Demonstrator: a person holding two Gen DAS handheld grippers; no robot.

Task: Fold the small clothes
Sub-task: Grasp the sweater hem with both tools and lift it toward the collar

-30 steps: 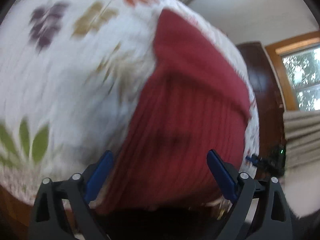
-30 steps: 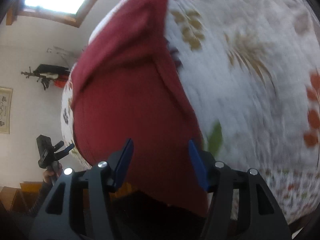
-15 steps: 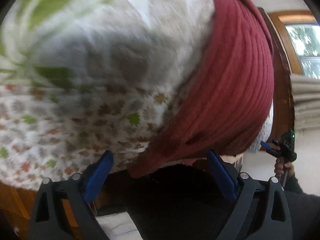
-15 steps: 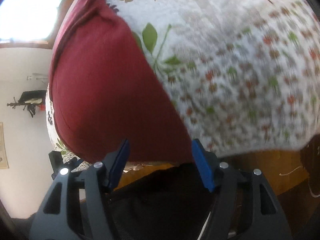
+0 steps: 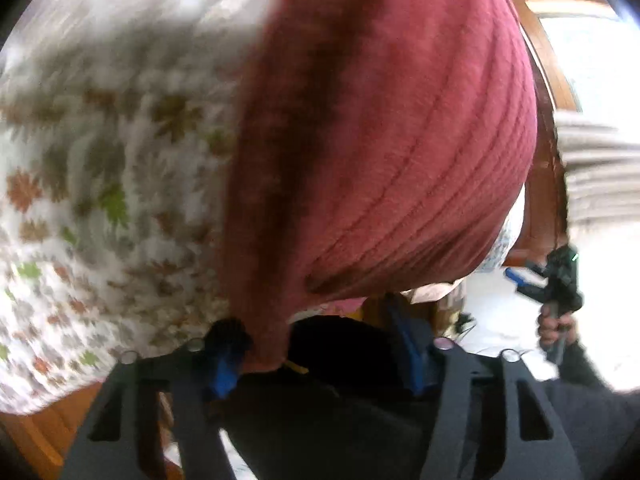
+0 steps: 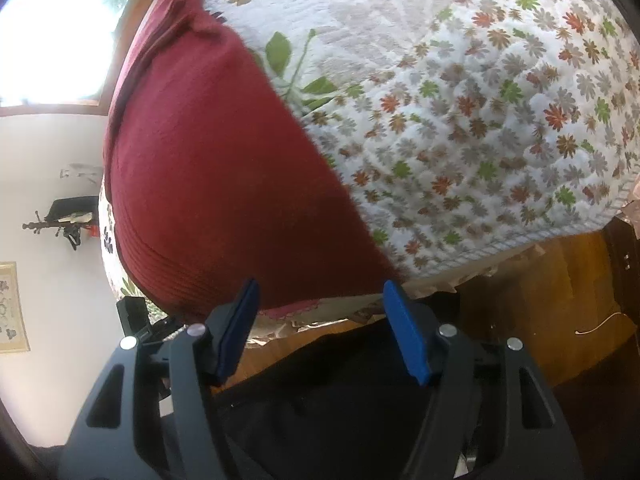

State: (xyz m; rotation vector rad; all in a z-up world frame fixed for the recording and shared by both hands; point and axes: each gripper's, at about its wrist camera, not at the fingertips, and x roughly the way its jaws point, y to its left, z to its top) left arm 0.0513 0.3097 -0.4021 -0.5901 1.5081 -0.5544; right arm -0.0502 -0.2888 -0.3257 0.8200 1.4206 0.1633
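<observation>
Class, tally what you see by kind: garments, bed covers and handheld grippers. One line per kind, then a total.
Garments: 1, the red garment on the bed.
Bed covers: 1, the floral quilt.
Grippers: 2, the left gripper, blurred, and the right gripper, jaws apart.
Total: 4

A dark red knitted garment lies spread flat on a white quilt printed with small flowers. Fine ribbing runs along its near hem, which reaches the quilt's near edge at about 6 o'clock. From the right wrist view it stretches toward 11 o'clock, ending in a creased, narrower part.
</observation>
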